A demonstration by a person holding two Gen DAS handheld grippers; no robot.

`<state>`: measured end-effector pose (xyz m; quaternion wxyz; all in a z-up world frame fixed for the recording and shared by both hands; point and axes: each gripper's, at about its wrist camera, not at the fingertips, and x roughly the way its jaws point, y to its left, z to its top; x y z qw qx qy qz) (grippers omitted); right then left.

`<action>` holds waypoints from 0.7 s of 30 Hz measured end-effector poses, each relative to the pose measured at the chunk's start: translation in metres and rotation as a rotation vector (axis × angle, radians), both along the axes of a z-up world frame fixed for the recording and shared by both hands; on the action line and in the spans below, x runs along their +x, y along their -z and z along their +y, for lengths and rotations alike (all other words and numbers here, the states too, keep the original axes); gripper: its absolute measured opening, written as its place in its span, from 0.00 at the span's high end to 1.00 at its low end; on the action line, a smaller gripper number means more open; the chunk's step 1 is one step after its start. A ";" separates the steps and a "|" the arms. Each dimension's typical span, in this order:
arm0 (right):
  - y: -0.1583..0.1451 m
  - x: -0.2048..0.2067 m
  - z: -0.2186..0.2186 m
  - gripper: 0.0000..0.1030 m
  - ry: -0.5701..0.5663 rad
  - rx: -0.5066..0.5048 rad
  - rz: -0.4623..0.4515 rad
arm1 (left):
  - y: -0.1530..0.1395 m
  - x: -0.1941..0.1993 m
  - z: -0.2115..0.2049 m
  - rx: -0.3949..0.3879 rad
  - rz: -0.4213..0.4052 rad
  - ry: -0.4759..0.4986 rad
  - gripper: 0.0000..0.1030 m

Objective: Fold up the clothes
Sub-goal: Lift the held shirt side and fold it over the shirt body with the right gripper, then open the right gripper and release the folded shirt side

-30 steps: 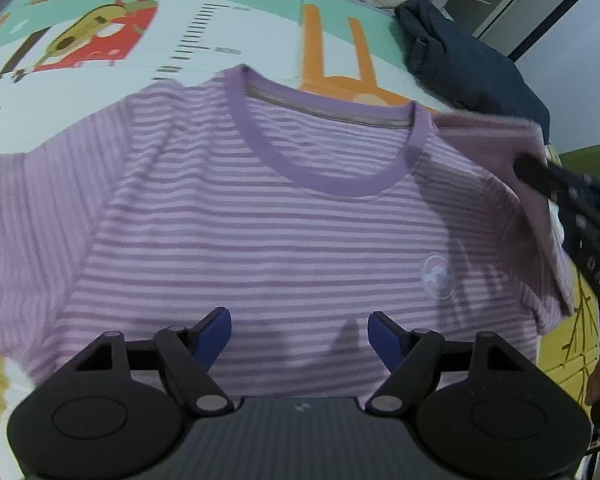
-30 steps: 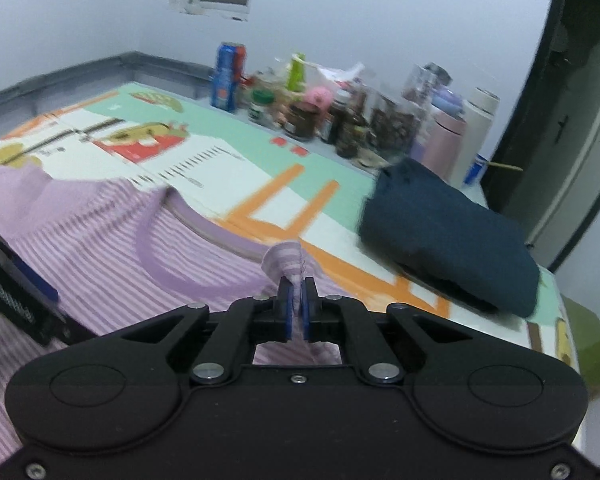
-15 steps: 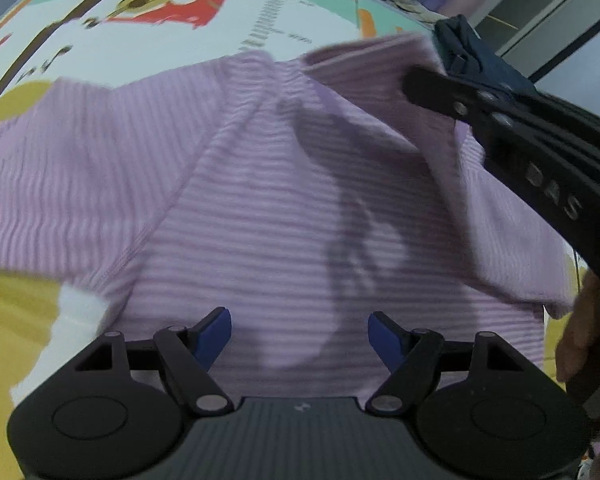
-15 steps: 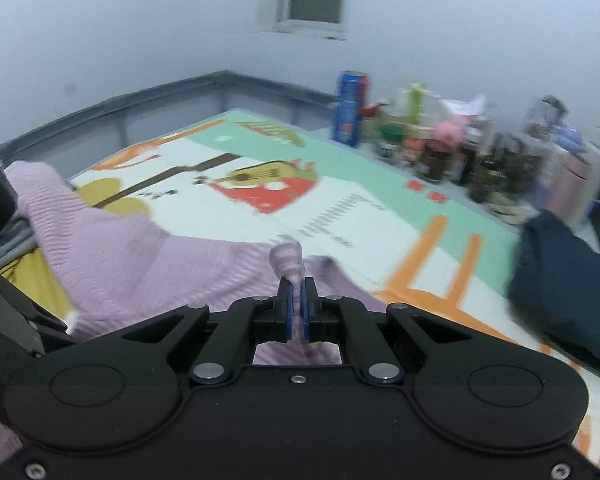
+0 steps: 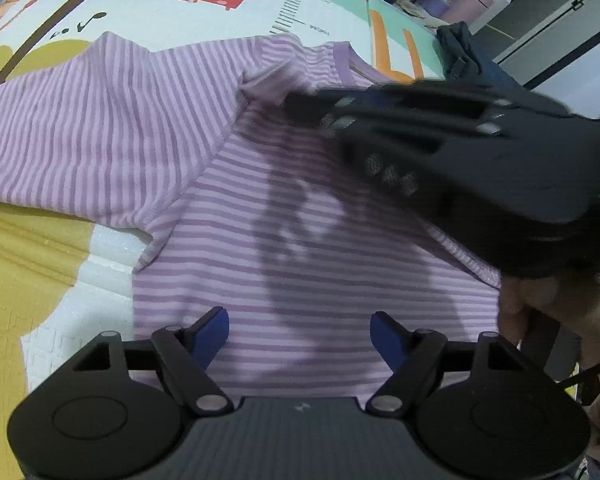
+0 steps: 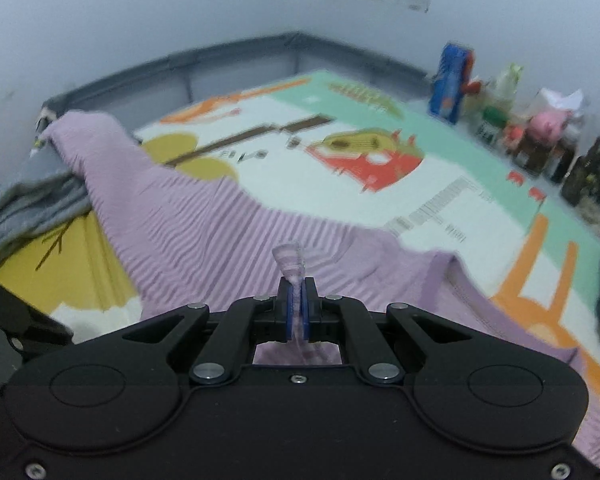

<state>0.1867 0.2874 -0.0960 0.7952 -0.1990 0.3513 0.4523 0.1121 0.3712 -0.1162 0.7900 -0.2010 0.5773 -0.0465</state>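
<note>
Left gripper (image 5: 299, 336): nearest to us, jaws spread wide, nothing between them, hovering over the lower body of the shirt. We judge it should press the fabric flat here as an anchor while the fold lands.
Shirt (image 5: 300, 240): purple striped tee, spread on the play mat (image 5: 28, 272); body in front of the left gripper, 1 sleeve out to the left, collar on the far side. Thin knit, so we expect it to drag and bunch if pulled fast.
Right gripper (image 6: 296, 312): jaws pressed together on a small pinch of striped fabric, which sticks up between the pads. In the left wrist view it reaches across the shirt from the right, tip near the left shoulder seam.
Step in hand: by our read, we are carrying the right side over the body as a lengthwise fold.
How to do it well: keep the pinch low and taut, lay the carried edge parallel to the side seam, stop short of the left sleeve, release only once the fabric rests flat.
Risk: small pinch may slip; folded layer may wrinkle underneath, which we cannot see.
Far side: dark folded garment (image 5: 472, 60) beyond the collar, well apart; bottles and jars (image 6: 540, 136) along the mat's far edge, out of our path.
</note>
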 end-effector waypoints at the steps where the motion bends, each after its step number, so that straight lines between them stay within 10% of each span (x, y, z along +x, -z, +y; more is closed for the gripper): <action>1: 0.004 0.000 0.000 0.93 -0.005 -0.001 0.027 | 0.000 0.000 -0.001 0.002 -0.002 0.002 0.21; 7: 0.017 0.005 -0.004 0.63 -0.026 0.038 0.183 | 0.000 -0.001 -0.002 0.008 -0.004 0.010 0.20; 13: 0.007 0.016 -0.032 0.57 -0.002 0.193 0.355 | -0.004 -0.003 0.003 -0.001 0.009 -0.005 0.21; 21: -0.013 0.042 -0.155 0.38 0.376 0.559 0.524 | -0.038 0.019 -0.007 0.022 -0.081 0.042 0.22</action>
